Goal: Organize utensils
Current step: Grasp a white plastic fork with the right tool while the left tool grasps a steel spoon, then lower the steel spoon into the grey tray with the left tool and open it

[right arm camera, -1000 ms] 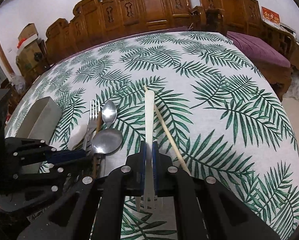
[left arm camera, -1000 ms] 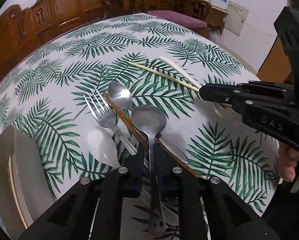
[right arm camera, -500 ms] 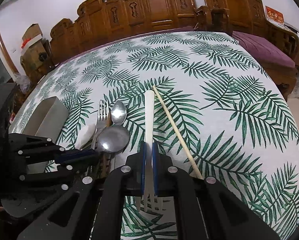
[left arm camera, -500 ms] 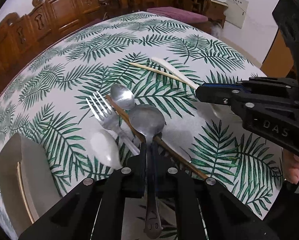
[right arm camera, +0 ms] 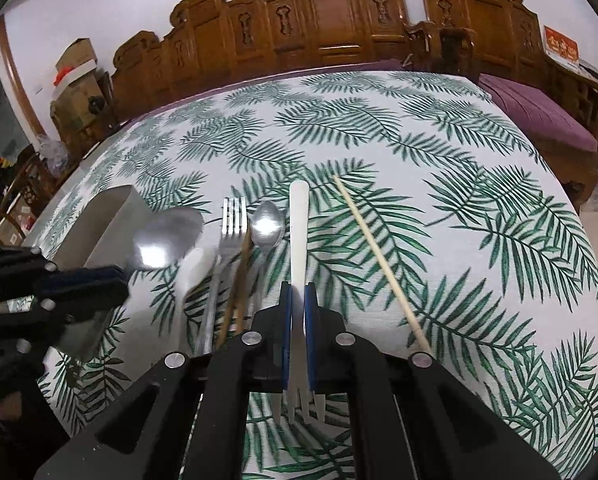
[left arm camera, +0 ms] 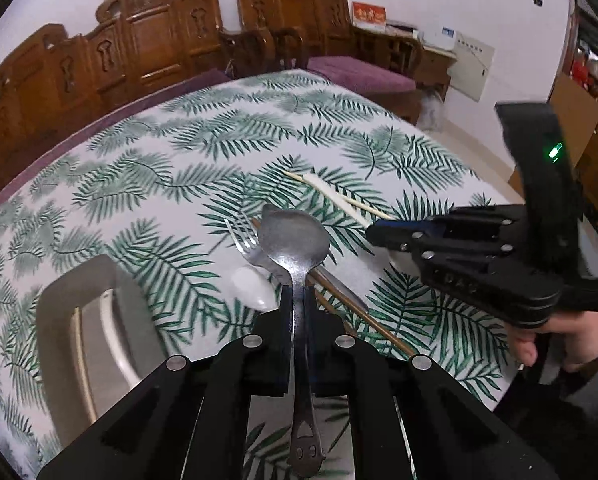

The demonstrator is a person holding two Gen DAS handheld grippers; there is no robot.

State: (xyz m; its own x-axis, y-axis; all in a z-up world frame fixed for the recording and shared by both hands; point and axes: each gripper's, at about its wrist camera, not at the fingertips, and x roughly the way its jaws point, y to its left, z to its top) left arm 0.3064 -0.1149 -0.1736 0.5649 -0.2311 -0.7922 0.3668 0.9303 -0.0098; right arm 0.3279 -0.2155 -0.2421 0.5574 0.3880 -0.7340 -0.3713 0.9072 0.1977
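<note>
My left gripper (left arm camera: 299, 300) is shut on the handle of a large metal spoon (left arm camera: 293, 240) and holds it above the table; it also shows in the right wrist view (right arm camera: 167, 240). My right gripper (right arm camera: 297, 300) is shut on a white plastic fork (right arm camera: 299, 220), handle pointing away, tines toward the camera. On the leaf-print tablecloth lie a metal fork (right arm camera: 231, 224), a small metal spoon (right arm camera: 267, 228), a white plastic spoon (right arm camera: 193, 268), brown chopsticks (right arm camera: 239, 272) and a pale chopstick (right arm camera: 379, 256).
A grey utensil tray (left arm camera: 83, 320) stands at the left, with a pale chopstick (left arm camera: 81, 352) and a white utensil (left arm camera: 113, 332) inside. Carved wooden chairs (right arm camera: 331, 20) line the far side. The table edge (left arm camera: 491, 188) drops off at the right.
My left gripper has lifted the large spoon off the table and moved it left toward the tray. My right gripper still holds the white fork, slightly raised.
</note>
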